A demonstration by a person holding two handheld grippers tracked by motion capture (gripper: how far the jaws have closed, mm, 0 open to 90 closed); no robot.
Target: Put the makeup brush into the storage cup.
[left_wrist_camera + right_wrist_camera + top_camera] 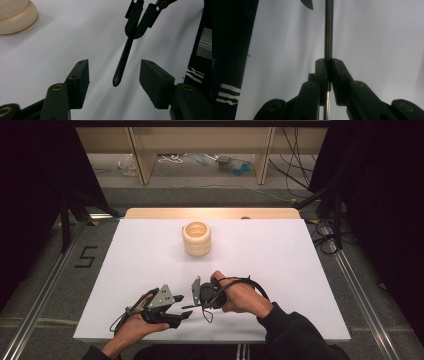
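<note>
My right gripper (199, 301) (328, 62) is shut on a thin dark rod (328, 30) that runs straight out past its jaws. The rod (123, 57) (189, 306) slants down so that its rounded tip hangs between the spread pads (80, 80) of my left gripper (117, 83) (181, 312), touching neither pad. The left gripper is open. Both grippers sit close together near the table's front edge. A stack of cream rings (196, 239) (15, 17) stands upright past the middle of the table, well apart from both grippers.
A white sheet (280, 270) covers the table, with a wooden strip (150, 213) along its far edge. Floor rails (45, 290) run along both sides, a "5" mark (86, 256) lies at the left, and cables (325, 240) at the right.
</note>
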